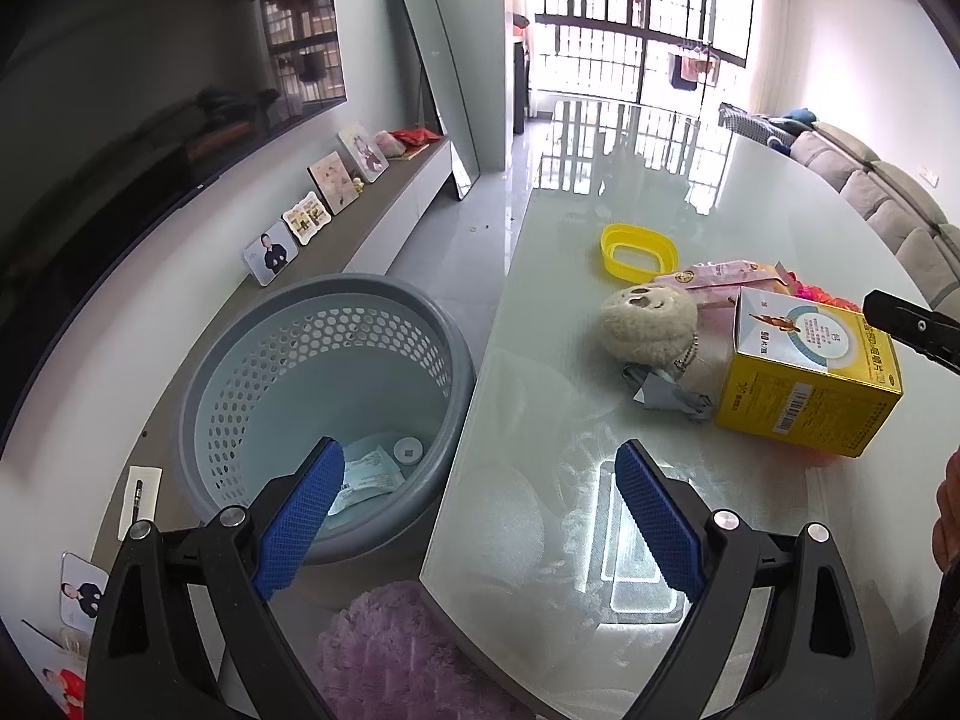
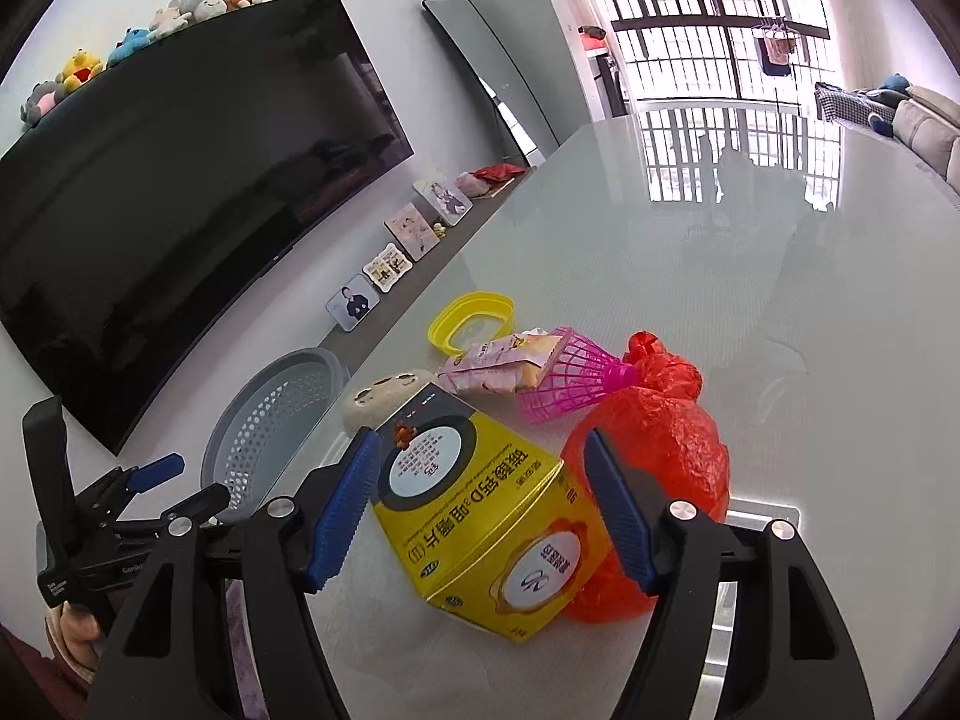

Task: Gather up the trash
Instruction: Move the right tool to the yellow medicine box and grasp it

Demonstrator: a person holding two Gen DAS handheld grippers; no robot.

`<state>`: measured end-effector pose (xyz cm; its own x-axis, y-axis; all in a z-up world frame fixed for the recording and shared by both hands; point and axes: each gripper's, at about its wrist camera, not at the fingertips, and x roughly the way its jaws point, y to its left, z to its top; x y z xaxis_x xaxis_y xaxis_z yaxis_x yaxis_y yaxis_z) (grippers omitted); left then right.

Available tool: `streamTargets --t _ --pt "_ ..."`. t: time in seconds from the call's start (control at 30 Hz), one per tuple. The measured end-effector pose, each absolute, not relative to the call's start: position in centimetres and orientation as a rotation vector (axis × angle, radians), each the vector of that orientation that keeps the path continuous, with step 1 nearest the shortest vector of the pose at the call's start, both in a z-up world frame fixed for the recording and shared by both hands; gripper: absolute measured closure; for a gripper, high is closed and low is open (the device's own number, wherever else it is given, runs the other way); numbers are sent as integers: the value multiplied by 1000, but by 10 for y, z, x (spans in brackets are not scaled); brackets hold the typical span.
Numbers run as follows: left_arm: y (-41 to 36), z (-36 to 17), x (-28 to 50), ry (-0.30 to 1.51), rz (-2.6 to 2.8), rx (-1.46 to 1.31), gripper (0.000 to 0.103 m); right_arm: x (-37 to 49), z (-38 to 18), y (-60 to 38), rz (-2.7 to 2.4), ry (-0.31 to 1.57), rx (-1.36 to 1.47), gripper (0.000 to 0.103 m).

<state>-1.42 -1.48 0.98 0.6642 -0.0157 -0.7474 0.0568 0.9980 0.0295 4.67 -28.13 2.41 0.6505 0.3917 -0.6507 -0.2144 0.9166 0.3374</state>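
A yellow box point(image 2: 480, 516) lies on the glass table point(image 2: 750, 276) between the open fingers of my right gripper point(image 2: 486, 510), not clamped. A red plastic bag point(image 2: 666, 450) sits right of it, touching the right finger. Behind are a pink snack packet point(image 2: 498, 363), a pink mesh cone point(image 2: 570, 378), a yellow ring point(image 2: 471, 318) and a beige plush head point(image 2: 384, 402). My left gripper point(image 1: 480, 516) is open and empty, straddling the table's left edge beside the grey basket point(image 1: 318, 396), which holds a white wrapper point(image 1: 366, 474). The box point(image 1: 810, 378) and a crumpled grey foil point(image 1: 666, 390) show there too.
A TV point(image 2: 180, 228) and a low shelf with photo frames point(image 2: 414, 234) line the left wall. A mirror point(image 1: 432, 66) leans there. A sofa point(image 1: 888, 198) runs along the right. A purple fluffy stool point(image 1: 396, 654) sits below the table's near corner.
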Motion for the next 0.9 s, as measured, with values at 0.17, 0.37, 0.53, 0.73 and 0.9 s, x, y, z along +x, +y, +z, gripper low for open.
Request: streamTargets --t 0.17,0.37,0.53,0.73,0.9 --pt "-12 8 -14 847 -35 48 13 48 19 -278 387 822 244 35" --pt "-12 6 -13 851 -43 42 13 21 12 -264 427 847 271 35" --pt "-13 2 -13 862 -55 39 13 -4 -1 -239 454 871 277 35" --pt "-14 2 -18 857 -68 36 13 -23 -8 -215 409 886 246 35" --pt "-10 1 -20 851 -60 31 13 -29 1 -207 318 862 241 35"
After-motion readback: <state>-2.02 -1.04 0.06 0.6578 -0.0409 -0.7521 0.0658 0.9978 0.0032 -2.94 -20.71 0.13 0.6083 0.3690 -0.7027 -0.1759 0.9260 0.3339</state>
